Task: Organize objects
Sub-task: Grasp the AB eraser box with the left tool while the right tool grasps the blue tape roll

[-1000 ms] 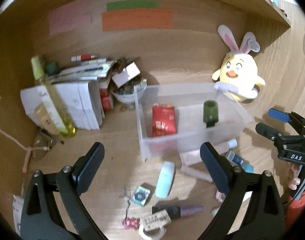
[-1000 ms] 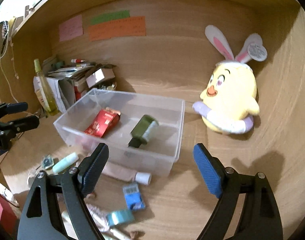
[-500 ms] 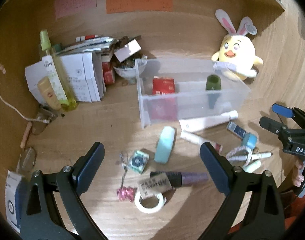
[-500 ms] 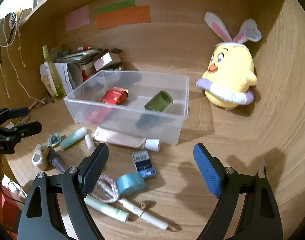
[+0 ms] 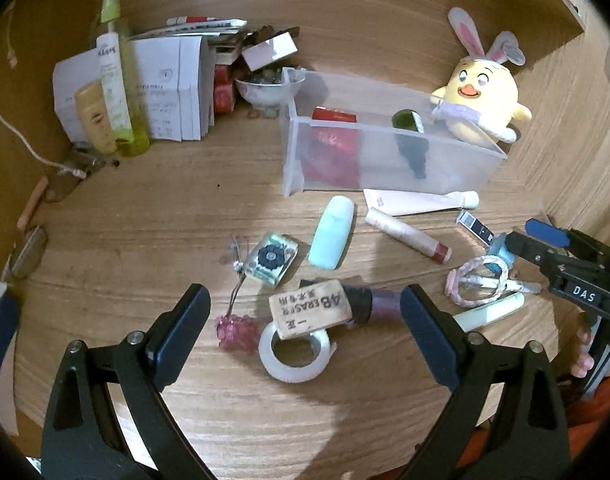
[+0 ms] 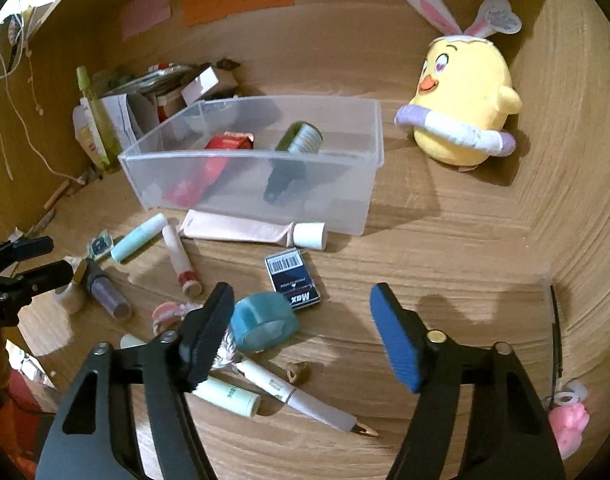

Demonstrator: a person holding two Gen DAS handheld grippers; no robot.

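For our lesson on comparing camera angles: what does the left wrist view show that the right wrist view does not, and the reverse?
Only the left wrist view: the eraser lying on the white tape roll, and the pink bead charm.
Only the right wrist view: the white pen, and a pink toy at the right edge.
Both: the clear bin, the chick plush, and the blue tape roll.

Both tongs lowered toward clutter; right tongs (image 6: 301,340) closing, nothing between.
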